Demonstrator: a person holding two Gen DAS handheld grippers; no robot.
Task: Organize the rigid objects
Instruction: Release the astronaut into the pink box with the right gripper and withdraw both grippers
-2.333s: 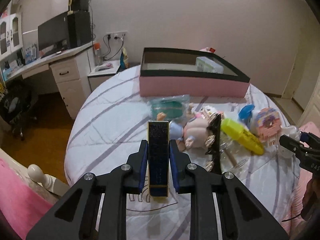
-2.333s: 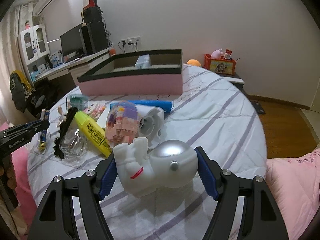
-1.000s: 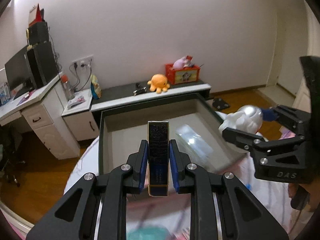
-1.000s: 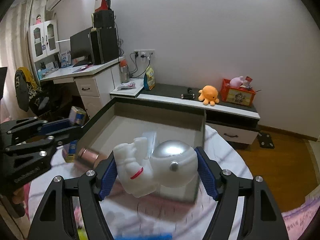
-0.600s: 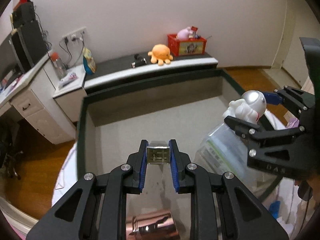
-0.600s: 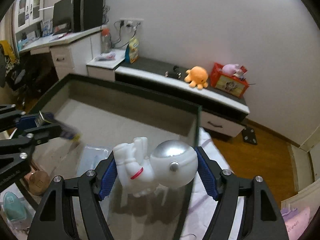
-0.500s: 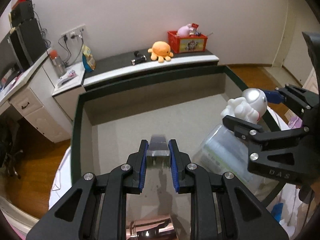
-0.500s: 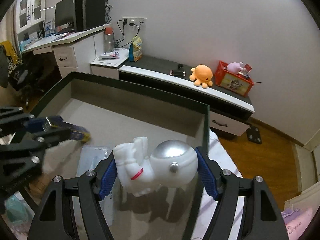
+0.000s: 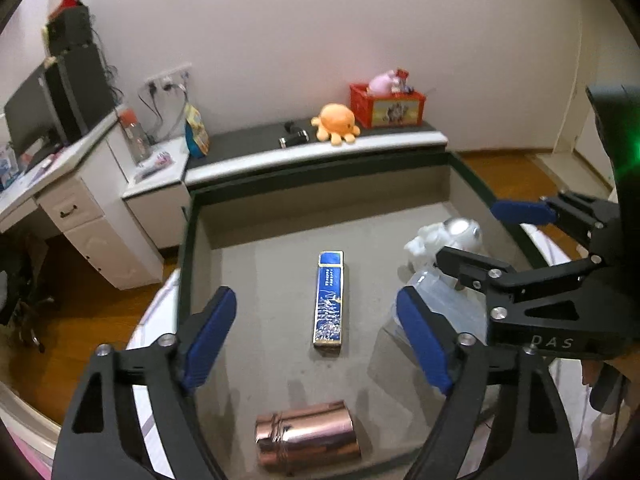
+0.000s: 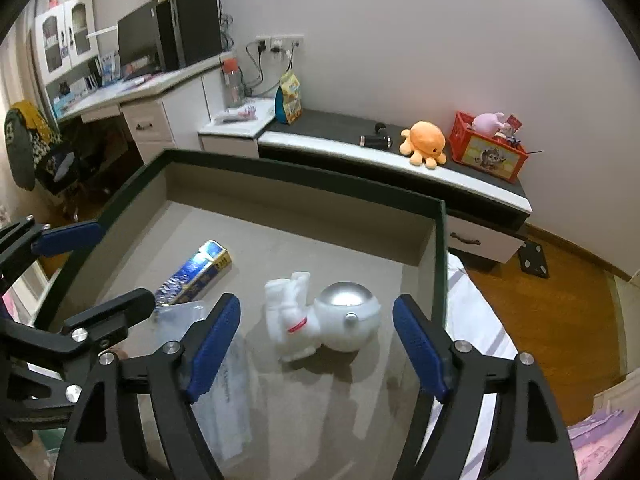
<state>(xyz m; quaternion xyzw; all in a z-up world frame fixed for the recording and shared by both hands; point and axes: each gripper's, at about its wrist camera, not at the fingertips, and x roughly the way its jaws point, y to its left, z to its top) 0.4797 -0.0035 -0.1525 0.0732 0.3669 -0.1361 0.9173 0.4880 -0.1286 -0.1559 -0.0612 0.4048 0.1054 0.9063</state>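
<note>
A slim blue box (image 9: 330,299) lies flat on the grey floor of the dark-rimmed storage box (image 9: 320,168). My left gripper (image 9: 316,334) hangs above it with its jaws opening wide and nothing between them. The white astronaut figure (image 10: 322,318) with a silver helmet lies on the floor near the right wall (image 10: 440,248). My right gripper (image 10: 316,338) hovers over it, jaws opening, pads clear of the figure. In the right wrist view the blue box (image 10: 196,272) shows at the left, and in the left wrist view the astronaut (image 9: 444,236) shows behind the right gripper's finger.
A copper-coloured cylinder (image 9: 306,438) lies at the box's near edge. A clear plastic case (image 10: 224,384) lies between the two dropped things. Beyond the box stand a low bench with an orange plush octopus (image 9: 336,124), a red crate (image 9: 387,104) and a white desk (image 9: 60,184).
Both grippers carried their things over the box and came down into it. The left jaws sprang apart and the blue box now lies flat. The right jaws widened and the astronaut dropped to the floor.
</note>
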